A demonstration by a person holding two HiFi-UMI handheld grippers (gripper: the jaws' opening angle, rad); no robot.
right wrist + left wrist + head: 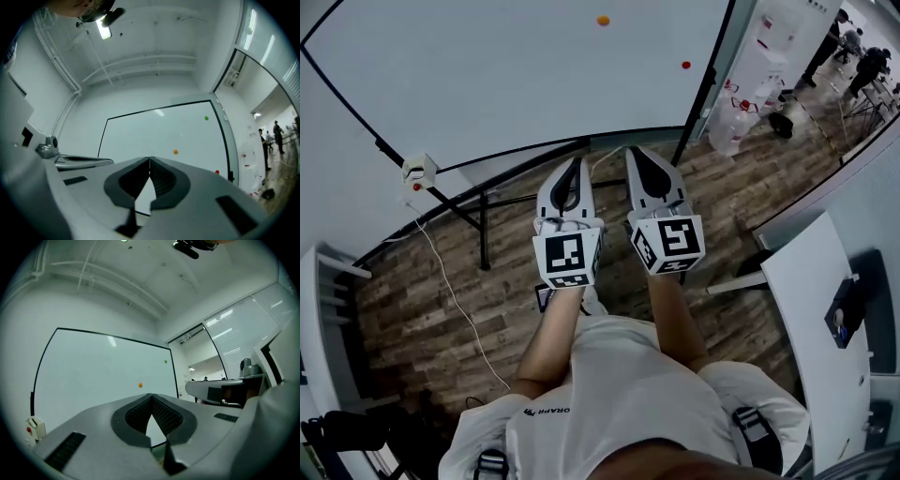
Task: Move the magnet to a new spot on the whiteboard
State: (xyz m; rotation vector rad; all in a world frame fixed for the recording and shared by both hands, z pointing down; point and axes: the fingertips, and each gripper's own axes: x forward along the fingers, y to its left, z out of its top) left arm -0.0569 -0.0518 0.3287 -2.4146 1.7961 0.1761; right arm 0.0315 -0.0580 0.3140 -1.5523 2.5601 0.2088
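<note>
A large whiteboard [487,75] on a black stand faces me. On it are an orange magnet [603,20] and a red magnet [685,65]. The left gripper view shows the orange magnet [140,385] and a green magnet [165,362] on the whiteboard [93,376]. The right gripper view shows the orange magnet [175,151], the green magnet [206,118] and the red magnet [216,172]. My left gripper [574,164] and right gripper [636,153] are held side by side, pointing at the board from some way off. Both are shut with nothing between the jaws; the tips meet on the left gripper [150,396] and the right gripper [150,159].
A small white box [419,171] hangs at the board's lower left, with a cable [450,281] trailing over the wood floor. A white table [811,309] stands at the right. People [862,56] are far off at the upper right. Shelving [323,291] is at the left.
</note>
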